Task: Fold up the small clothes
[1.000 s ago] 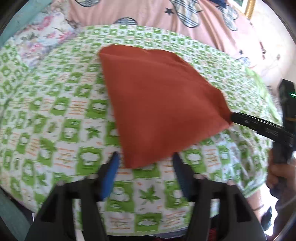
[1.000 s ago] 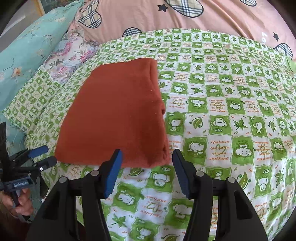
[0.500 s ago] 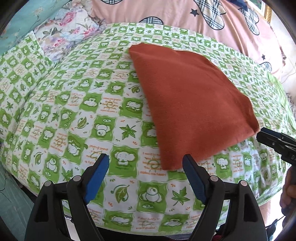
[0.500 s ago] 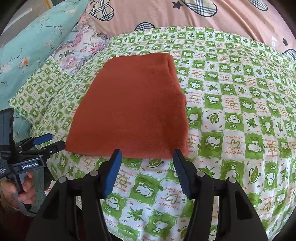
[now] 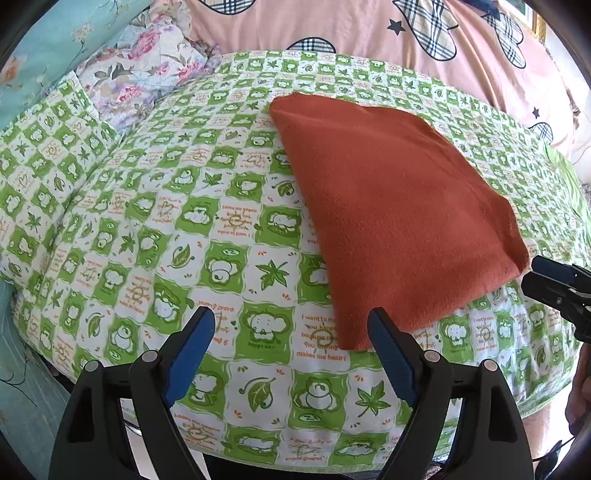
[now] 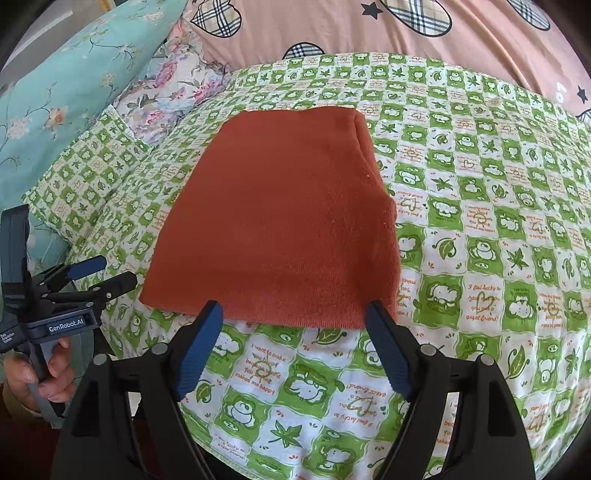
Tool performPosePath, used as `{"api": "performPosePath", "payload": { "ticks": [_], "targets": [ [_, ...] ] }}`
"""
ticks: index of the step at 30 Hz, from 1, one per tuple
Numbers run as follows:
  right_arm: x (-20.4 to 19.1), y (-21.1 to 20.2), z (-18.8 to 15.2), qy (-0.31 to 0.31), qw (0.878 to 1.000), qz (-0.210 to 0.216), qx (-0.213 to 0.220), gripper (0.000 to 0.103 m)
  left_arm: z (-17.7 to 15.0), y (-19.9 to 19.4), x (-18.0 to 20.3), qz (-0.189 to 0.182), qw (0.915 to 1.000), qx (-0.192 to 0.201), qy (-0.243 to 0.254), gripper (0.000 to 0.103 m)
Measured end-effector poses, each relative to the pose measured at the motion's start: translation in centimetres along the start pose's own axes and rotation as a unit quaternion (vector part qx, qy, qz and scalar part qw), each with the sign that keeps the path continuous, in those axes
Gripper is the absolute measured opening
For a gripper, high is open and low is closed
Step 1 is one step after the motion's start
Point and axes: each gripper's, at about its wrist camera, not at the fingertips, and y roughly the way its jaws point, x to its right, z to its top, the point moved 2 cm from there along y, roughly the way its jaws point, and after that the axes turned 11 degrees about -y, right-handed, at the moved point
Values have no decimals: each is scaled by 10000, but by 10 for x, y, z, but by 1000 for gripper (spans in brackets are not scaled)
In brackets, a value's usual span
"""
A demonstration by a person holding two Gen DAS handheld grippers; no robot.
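Observation:
A rust-orange folded garment (image 5: 399, 218) lies flat on the green-and-white patterned cover (image 5: 155, 236); it also shows in the right wrist view (image 6: 280, 229). My left gripper (image 5: 291, 332) is open and empty, just off the garment's near left corner. My right gripper (image 6: 293, 317) is open and empty, its blue fingertips just short of the garment's near edge. The left gripper shows at the left of the right wrist view (image 6: 98, 273), and the right gripper at the right edge of the left wrist view (image 5: 543, 275). Neither touches the cloth.
A pink quilt with plaid hearts (image 6: 369, 29) lies behind the cover. A teal floral pillow (image 6: 66, 85) and a flowered cushion (image 6: 173, 85) sit at the back left. The cover's front edge (image 5: 295, 458) drops off near me.
Both grippers have let go of the garment's near corners and drawn back. The left gripper opened wider and shifted left. The garment now lies flat.

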Motion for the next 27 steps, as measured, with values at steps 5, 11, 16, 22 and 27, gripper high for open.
{"api": "performPosePath", "payload": {
  "ticks": [5,11,16,22,27],
  "targets": [
    [-1,0,9,-81,10000,31,45,85,8,-3,-3,69,9999,88,-12,86],
    [-3,0,19,-105,9999,54,95,88,19,-10,-1,148,9996,257,27,88],
    [-1,0,26,-142,9998,24,127,89,26,-12,2,119,9993,346,53,90],
    [5,3,31,-81,9999,24,142,90,35,-12,7,-2,9993,365,47,91],
    [12,8,34,12,9999,3,133,91,40,-7,15,-23,9994,333,120,92]
  ]
}}
